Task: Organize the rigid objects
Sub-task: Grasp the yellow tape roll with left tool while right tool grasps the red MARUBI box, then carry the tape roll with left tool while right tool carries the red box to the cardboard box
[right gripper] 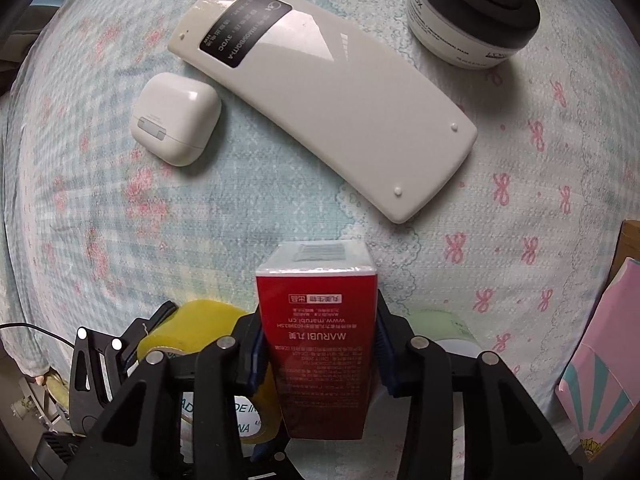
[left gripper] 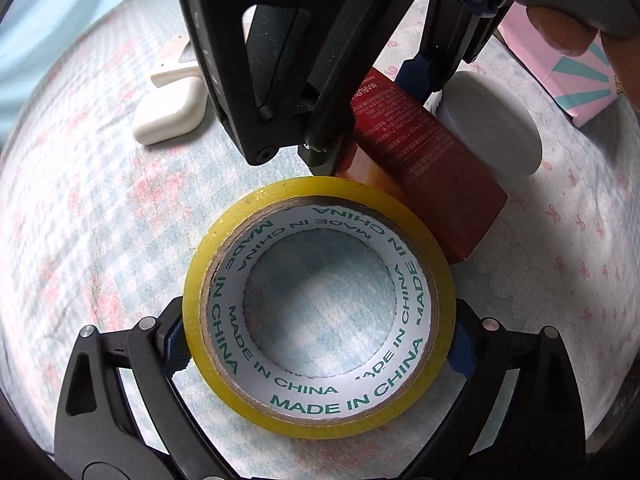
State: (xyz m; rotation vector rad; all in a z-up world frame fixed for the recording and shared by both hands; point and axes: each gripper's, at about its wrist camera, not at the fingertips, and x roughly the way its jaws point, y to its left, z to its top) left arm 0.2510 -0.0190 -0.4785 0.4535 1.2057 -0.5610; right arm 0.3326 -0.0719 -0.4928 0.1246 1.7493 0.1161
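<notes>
My left gripper (left gripper: 320, 344) is shut on a yellow tape roll (left gripper: 320, 416) that lies flat on the patterned cloth; blue pads press its two sides. My right gripper (right gripper: 316, 356) is shut on a red Marubi box (right gripper: 318, 344), which lies just beyond the tape roll (right gripper: 188, 330). In the left wrist view the red box (left gripper: 424, 160) lies next to a white round jar (left gripper: 492, 120), under the right gripper (left gripper: 360, 92). A white remote (right gripper: 320, 96), a white earbud case (right gripper: 176, 118) and a black-lidded jar (right gripper: 472, 12) lie farther off.
A pink and teal carton (right gripper: 600, 376) stands at the right edge; it also shows in the left wrist view (left gripper: 576, 64). The earbud case (left gripper: 168, 112) and remote end (left gripper: 172, 64) lie at the left. Bare patterned cloth (right gripper: 120, 240) spreads between them.
</notes>
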